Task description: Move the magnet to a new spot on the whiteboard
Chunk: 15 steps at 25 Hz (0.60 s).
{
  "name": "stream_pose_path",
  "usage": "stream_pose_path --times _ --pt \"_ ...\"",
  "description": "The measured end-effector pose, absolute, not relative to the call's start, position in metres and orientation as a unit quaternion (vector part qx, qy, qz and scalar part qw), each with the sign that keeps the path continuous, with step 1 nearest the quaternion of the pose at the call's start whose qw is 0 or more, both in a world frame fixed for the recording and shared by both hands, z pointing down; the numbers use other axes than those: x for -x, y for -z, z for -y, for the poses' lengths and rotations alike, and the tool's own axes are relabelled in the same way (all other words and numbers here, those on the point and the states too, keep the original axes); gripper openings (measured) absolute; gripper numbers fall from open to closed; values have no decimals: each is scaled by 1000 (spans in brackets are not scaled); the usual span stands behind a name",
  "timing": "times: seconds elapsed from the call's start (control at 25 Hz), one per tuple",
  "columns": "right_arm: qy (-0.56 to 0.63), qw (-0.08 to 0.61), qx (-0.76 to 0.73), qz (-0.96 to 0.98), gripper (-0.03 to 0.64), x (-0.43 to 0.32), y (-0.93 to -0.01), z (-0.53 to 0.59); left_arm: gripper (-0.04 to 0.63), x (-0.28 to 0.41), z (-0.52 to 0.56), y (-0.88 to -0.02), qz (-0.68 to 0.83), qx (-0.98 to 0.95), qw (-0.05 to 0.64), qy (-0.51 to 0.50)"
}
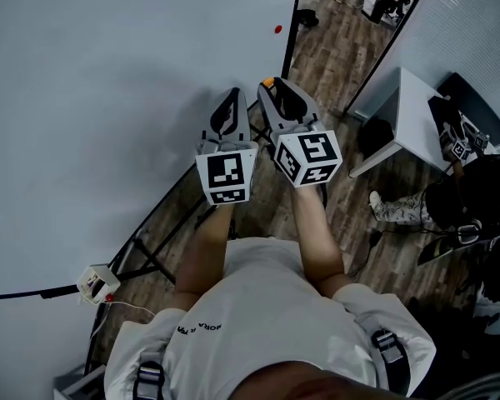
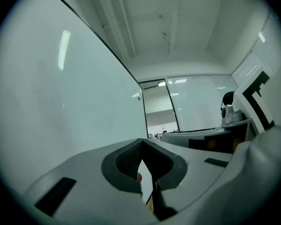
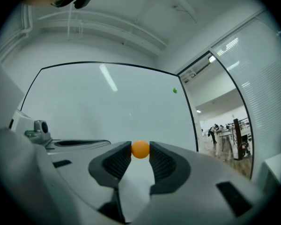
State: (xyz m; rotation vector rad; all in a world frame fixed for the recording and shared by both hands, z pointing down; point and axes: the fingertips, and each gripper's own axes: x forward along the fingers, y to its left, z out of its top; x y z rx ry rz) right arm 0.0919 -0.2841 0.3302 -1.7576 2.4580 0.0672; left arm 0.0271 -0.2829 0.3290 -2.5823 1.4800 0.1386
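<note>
Closest to you, your left gripper (image 1: 231, 98) has its fingers (image 2: 126, 162) pinched tip to tip with nothing between them, just beside the lower edge of the whiteboard (image 1: 108, 98). Right next to it, your right gripper (image 1: 271, 86) has its fingers (image 3: 161, 165) partly spread and clamped on the orange magnet (image 3: 140, 149), one pad each side, at the whiteboard's lower right corner. Whether it touches the surface can't be told. Farther up, near the whiteboard's right edge, sits a small round dot (image 1: 277, 29).
</note>
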Motion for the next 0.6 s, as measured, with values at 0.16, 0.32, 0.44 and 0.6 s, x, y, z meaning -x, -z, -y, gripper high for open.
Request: stream_pose_path --times 0.16,0.32,0.44,0.6 --pt "-24 62 574 -816 127 -91 -326 288 2 -23 285 -329 -500 861 80 -46" --pt "-20 63 565 -822 127 -88 -325 290 2 -20 286 -329 -504 859 80 -46" --pt "-20 64 562 -825 127 -84 -324 293 2 -17 287 -327 -507 857 82 -47" --pt "-20 64 559 -826 127 -83 -323 295 2 -16 289 -328 -510 855 81 -48"
